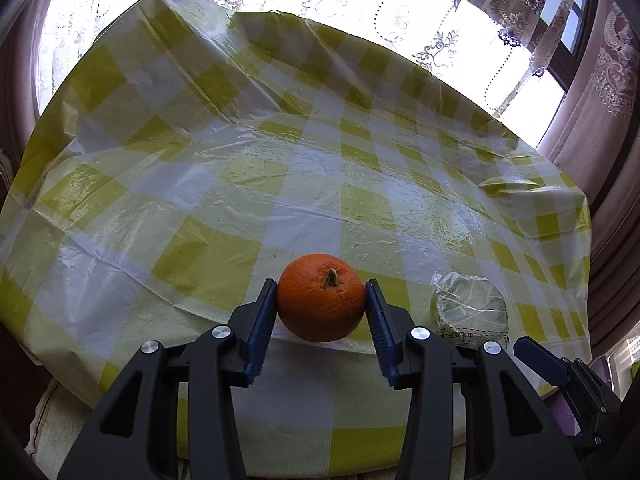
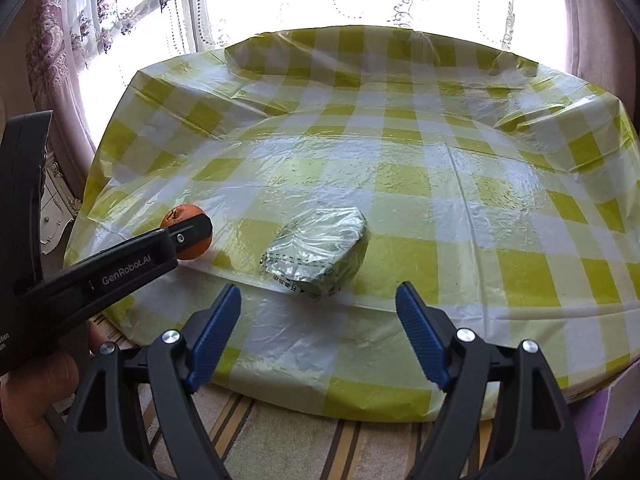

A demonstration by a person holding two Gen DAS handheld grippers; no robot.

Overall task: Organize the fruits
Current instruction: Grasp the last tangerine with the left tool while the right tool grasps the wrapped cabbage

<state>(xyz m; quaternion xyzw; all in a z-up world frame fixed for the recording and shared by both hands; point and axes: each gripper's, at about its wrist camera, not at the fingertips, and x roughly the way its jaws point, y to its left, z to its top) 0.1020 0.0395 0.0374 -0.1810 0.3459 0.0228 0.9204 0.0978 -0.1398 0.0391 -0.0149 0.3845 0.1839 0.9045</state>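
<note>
Blue pads (image 1: 267,316) of the left gripper (image 1: 321,300) clamp the orange (image 1: 321,298) near the table's (image 1: 240,200) front edge, right gripper (image 2: 318,320) gaping before the plastic-wrapped green fruit (image 2: 320,250); round peel could roll free if squeezed off-centre.

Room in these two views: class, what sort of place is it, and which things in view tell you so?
Probably a home dining or living room: a table under a yellow-and-white checked plastic tablecloth, embroidered lace curtains across a bright window, and a striped rug on the floor.
</note>
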